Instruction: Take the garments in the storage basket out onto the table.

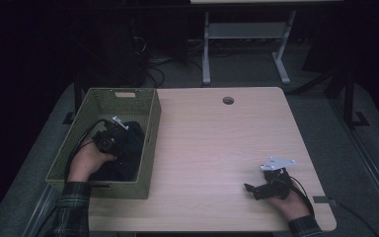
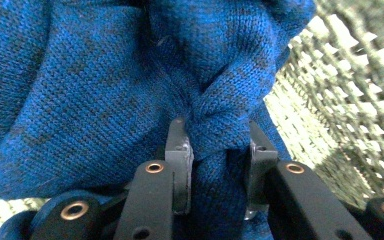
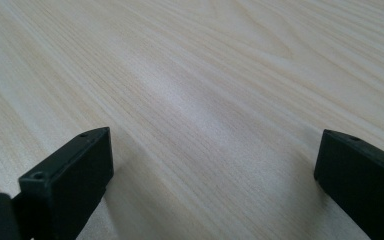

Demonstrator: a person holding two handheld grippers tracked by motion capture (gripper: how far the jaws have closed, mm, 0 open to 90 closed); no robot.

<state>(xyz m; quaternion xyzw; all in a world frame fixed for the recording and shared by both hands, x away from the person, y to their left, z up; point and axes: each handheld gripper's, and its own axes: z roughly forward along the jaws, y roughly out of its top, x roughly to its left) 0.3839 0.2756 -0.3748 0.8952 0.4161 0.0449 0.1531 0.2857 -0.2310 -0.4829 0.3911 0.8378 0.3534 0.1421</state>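
Left gripper (image 2: 215, 150): inside the basket at the table's left edge, jaws clamped on a bunched fold of the blue knitted garment (image 2: 80, 85); the knit bulges out between the two pads.

Right gripper (image 3: 210, 170): jaws spread wide with nothing between them, low over bare wood at the near right of the table (image 1: 212, 143), well apart from the basket.

Basket (image 1: 150, 148): pale green, woven, rectangular, with a handle slot in its far wall; it stands along the table's left side.

Basket contents: the garment alone, as far as can be seen; it lies crumpled and dark against the right-hand wall. Anything beneath it is hidden.

Garment position: within the basket, not yet clear of the rim.

Risk, slip: the hold takes a single pinched fold, so the loose knit may likely slide out under the weight of the rest as it lifts.

Risk, snag: the open weave of the basket wall (image 2: 350, 90) lies just beside the fabric; trailing cloth could catch there.

Risk, drag: a snagged garment might pull the light basket along or tip it, since nothing steadies it.
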